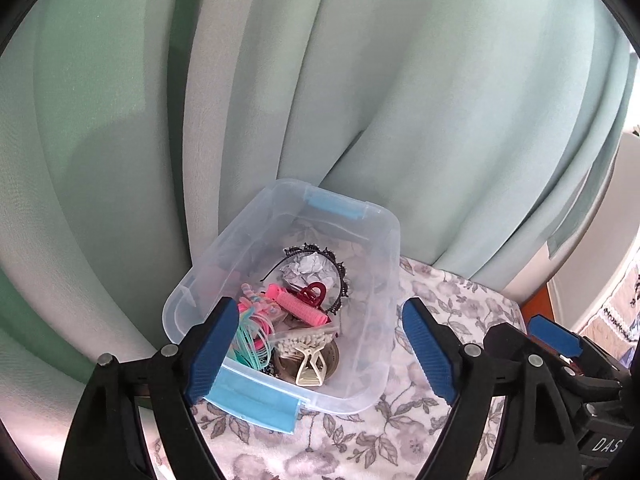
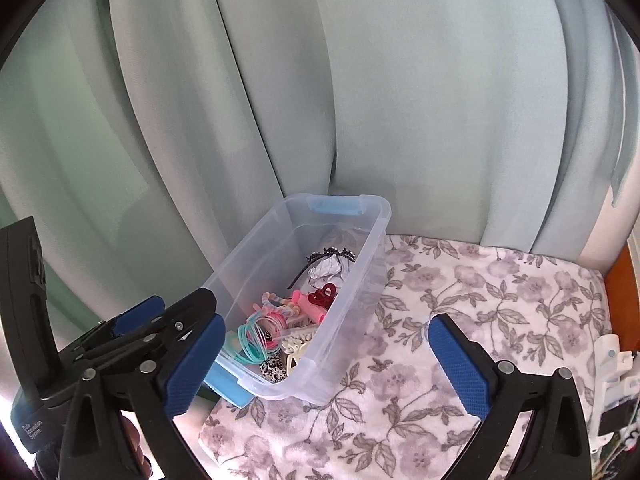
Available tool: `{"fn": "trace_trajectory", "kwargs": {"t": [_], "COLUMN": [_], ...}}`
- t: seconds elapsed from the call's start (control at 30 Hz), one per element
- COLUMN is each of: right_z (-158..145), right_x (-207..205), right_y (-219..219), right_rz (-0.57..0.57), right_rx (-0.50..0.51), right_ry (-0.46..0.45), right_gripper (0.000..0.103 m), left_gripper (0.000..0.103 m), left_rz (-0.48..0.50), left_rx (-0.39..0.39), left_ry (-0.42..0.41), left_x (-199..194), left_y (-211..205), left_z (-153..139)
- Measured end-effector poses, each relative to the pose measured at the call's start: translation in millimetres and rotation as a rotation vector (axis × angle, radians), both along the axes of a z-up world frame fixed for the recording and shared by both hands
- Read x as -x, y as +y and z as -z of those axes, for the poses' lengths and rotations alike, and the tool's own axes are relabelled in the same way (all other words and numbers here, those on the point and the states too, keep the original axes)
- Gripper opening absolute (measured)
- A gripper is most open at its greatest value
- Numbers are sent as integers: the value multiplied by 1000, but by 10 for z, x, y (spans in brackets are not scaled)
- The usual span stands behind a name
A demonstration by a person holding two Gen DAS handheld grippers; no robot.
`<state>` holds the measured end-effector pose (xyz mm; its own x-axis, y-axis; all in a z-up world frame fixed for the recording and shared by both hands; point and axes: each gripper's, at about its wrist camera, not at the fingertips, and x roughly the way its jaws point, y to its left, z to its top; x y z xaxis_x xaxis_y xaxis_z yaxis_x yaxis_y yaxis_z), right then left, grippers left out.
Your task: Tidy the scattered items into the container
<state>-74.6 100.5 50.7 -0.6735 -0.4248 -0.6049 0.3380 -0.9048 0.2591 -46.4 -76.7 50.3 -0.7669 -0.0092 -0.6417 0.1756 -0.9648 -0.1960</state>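
Note:
A clear plastic container (image 1: 372, 340) with blue latches stands on a floral cloth (image 1: 452, 304) against the curtain. Inside lie a pink hair roller (image 1: 298, 306), a red claw clip (image 1: 314, 294), a black headband (image 1: 340, 268), crumpled paper (image 1: 310, 268), teal and pink hair ties (image 1: 254, 336), a box of cotton swabs (image 1: 304, 338) and a cream claw clip (image 1: 310, 368). My left gripper (image 1: 326, 348) is open and empty, fingers astride the container's near end. My right gripper (image 2: 328, 364) is open and empty, over the container's (image 2: 360, 300) near right corner. The left gripper's fingers (image 2: 136, 316) show beside it.
A pale green curtain (image 1: 360, 100) hangs right behind the container. The floral cloth (image 2: 500, 312) stretches to the right. An orange wooden edge (image 2: 618, 292) and a white device (image 2: 612, 380) sit at the far right.

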Motion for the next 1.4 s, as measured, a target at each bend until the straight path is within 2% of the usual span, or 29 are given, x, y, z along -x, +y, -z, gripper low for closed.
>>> {"fn": "trace_trajectory", "kwargs": {"t": [0.07, 0.13, 0.57, 0.87, 1.0, 1.2, 1.4], "right_z": [-22, -48, -100, -28, 30, 89, 126], "right_x": [-56, -118, -469, -671, -709, -763, -778], "right_y": [96, 206, 879, 1152, 1167, 976, 766], "right_rz": [18, 36, 148, 225, 225, 164, 148], "right_rx": [12, 29, 117, 100, 83, 16, -26], "right_ry": [10, 23, 40, 16, -3, -7, -43], "right_gripper": [103, 103, 103, 103, 103, 103, 103], "left_gripper": [93, 95, 95, 95, 95, 95, 95], "left_rz": [15, 33, 170, 237, 251, 254, 216], "left_rx": [22, 39, 136, 121, 118, 118, 172], "left_ry": [9, 21, 33, -2, -16, -52, -83], "left_x": [-40, -78, -206, -238, -292, -427, -500], "left_y": [84, 177, 874, 1136, 1140, 1010, 862], "left_z": [-33, -68, -237, -97, -5, 133, 167]}}
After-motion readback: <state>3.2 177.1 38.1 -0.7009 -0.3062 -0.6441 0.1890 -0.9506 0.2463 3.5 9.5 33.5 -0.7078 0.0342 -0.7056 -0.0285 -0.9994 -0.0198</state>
